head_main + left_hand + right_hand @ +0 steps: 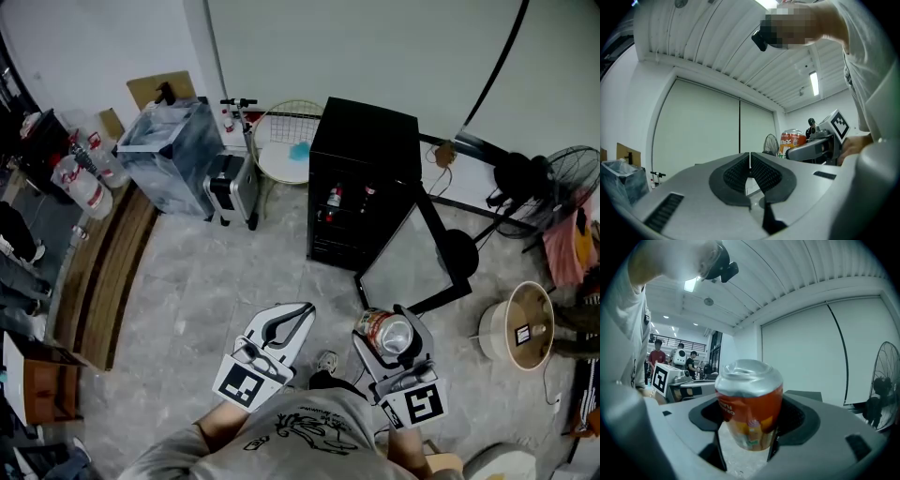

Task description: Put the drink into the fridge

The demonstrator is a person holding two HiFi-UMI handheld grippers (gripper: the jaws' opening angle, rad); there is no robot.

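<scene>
An orange drink can point(749, 404) with a silver top stands upright between the jaws of my right gripper point(748, 420), which is shut on it. In the head view the can point(383, 330) rides in that gripper point(388, 336) just short of the small black fridge point(364, 187). The fridge's glass door point(412, 258) hangs open to the right, and bottles point(334, 199) show on a shelf inside. My left gripper point(292, 319) is held level beside the right one, shut with nothing in it; its dark pads point(761, 172) meet. From the left gripper view the can point(792, 139) shows to the right.
A silver suitcase point(232, 187) and a bagged bin point(173, 150) stand left of the fridge, with a round wire rack point(287, 141) behind. A standing fan point(553, 178) and a round heater point(521, 326) are to the right. A wooden bench point(103, 262) runs along the left.
</scene>
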